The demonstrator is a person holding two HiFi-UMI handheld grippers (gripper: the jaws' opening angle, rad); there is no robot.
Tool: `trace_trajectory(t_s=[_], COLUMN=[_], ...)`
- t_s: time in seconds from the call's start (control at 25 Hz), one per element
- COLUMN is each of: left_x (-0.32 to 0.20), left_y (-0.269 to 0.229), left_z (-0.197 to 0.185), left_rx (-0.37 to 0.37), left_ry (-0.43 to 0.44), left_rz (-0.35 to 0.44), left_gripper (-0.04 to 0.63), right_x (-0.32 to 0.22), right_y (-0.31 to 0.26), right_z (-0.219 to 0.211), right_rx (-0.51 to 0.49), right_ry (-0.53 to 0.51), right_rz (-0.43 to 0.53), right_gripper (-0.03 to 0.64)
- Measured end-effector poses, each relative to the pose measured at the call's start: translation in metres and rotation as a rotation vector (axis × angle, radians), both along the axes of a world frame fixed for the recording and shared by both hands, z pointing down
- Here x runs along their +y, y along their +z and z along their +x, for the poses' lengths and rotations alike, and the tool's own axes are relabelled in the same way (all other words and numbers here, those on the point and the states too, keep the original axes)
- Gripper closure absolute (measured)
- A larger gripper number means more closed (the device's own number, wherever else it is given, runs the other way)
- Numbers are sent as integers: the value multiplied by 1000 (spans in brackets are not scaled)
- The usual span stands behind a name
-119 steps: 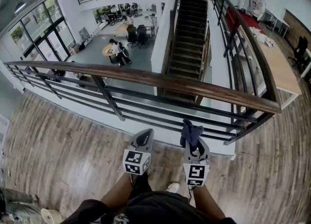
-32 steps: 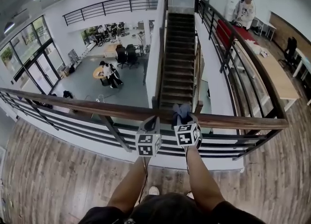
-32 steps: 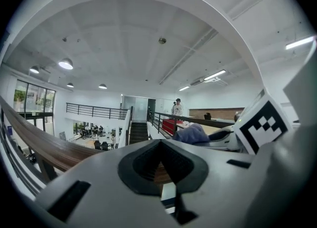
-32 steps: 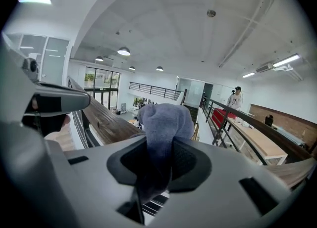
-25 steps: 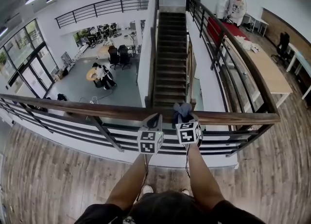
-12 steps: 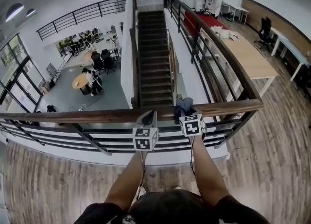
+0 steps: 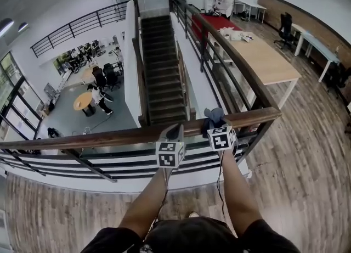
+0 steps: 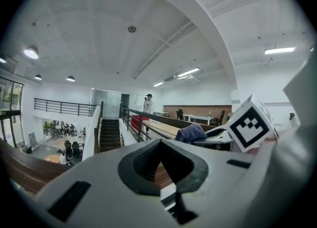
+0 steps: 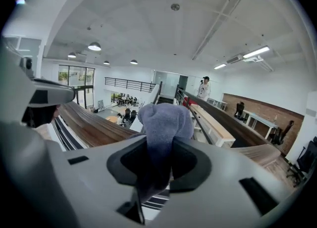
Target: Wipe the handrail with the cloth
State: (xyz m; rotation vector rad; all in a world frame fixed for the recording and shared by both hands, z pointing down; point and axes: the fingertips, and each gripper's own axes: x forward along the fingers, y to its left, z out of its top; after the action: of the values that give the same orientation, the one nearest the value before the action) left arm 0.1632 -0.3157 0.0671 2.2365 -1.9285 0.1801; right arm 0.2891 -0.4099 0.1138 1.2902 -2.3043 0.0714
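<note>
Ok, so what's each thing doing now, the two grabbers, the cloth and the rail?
left gripper: jaws shut, holding nothing, close by the rail.
right gripper: shut on the cloth.
cloth: bunched up, pinched between the jaws.
handrail: wooden, level, cloth at its top near the corner.

Arms (image 7: 148,202) outstretched; left gripper (image 7: 174,131) seemingly closed, right gripper (image 7: 217,125) on cloth (image 7: 213,116)

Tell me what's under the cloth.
The wooden handrail runs beneath the cloth, clamped in the right gripper. The rail right below it is covered, so contact can't be confirmed.
</note>
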Motion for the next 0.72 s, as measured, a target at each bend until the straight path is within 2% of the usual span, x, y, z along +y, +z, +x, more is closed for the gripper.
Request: trace_trajectory(t_s=[0.32, 0.48, 0.72], left_x=[-39, -55, -73], left_y=[3, 3, 13], left_z=[94, 138, 190], left_rx=[4, 14, 13], left_ry=[121, 181, 248], left_rz=[-17, -20, -53], left_gripper=[597, 597, 597], right_x=[-52, -66, -93], right_y=[2, 1, -1], right_z=[123, 161, 213], right_rx=[57, 66, 136], right_ry=[150, 181, 212], right_rz=[8, 3, 29], right_gripper=[514, 514, 514])
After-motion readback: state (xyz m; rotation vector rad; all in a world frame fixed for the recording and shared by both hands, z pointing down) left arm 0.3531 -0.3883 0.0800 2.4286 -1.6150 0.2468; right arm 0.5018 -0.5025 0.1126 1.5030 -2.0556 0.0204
